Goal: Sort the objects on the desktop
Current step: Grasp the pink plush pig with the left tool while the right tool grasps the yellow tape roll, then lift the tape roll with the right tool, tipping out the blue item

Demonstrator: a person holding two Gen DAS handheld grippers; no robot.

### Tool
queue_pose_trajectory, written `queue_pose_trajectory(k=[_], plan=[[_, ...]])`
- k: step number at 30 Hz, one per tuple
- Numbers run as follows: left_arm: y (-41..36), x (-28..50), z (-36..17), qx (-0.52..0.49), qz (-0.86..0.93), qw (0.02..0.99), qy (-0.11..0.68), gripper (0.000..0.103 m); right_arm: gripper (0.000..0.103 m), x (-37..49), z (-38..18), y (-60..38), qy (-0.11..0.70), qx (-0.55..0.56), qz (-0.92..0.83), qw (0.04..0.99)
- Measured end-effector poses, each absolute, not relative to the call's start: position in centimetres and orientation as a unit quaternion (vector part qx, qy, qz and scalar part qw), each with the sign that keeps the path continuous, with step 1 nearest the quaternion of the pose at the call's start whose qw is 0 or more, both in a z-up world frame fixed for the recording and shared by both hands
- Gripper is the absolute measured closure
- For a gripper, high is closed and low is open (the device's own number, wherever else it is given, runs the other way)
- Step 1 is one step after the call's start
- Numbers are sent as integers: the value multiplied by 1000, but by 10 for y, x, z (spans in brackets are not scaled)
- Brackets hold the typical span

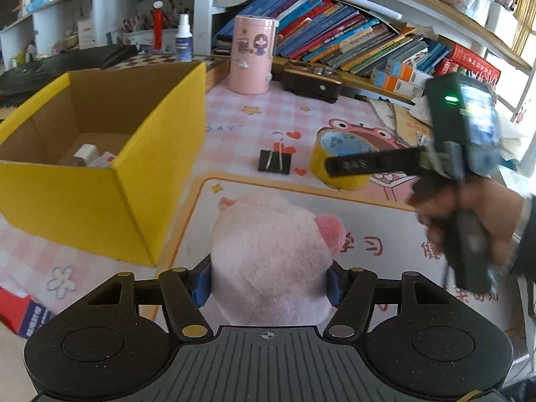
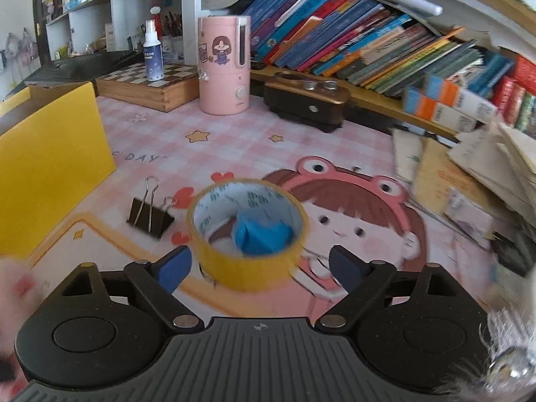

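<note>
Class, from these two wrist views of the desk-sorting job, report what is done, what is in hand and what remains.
Done: a few small items already lie inside the yellow box. In hand: the left gripper is clamped on the pink plush toy; the right gripper stands open around the yellow tape roll, not gripping. Left: the tape roll and the black binder clip on the mat.

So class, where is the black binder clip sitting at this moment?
The black binder clip lies on the pink desk mat, between the yellow box to its left and the yellow tape roll to its right, touching neither.

Motion blurs the person's hand (image 1: 469, 221); the yellow box (image 1: 100, 181) hides most contents.
</note>
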State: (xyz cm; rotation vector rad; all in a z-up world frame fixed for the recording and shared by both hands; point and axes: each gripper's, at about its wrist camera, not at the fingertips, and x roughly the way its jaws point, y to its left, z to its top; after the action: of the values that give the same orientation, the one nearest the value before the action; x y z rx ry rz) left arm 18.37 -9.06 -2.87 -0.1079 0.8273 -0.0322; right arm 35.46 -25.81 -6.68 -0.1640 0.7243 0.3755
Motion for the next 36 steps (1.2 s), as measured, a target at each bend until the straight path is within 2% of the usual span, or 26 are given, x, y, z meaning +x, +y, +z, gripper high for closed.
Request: queue_pose_trajectory(k=[10,25,36], plan=[[-80,165,-23,-58,3,918,393,39,13,384,-88,-237,357,-97,185,910],[-80,157,-23,-58,-42,922,381,39,14,324,-86,-262,372,-85,152,912],[-62,148,-14,-57,-84,930,353,39,14,275,-34,-267,316,-58,132,938]])
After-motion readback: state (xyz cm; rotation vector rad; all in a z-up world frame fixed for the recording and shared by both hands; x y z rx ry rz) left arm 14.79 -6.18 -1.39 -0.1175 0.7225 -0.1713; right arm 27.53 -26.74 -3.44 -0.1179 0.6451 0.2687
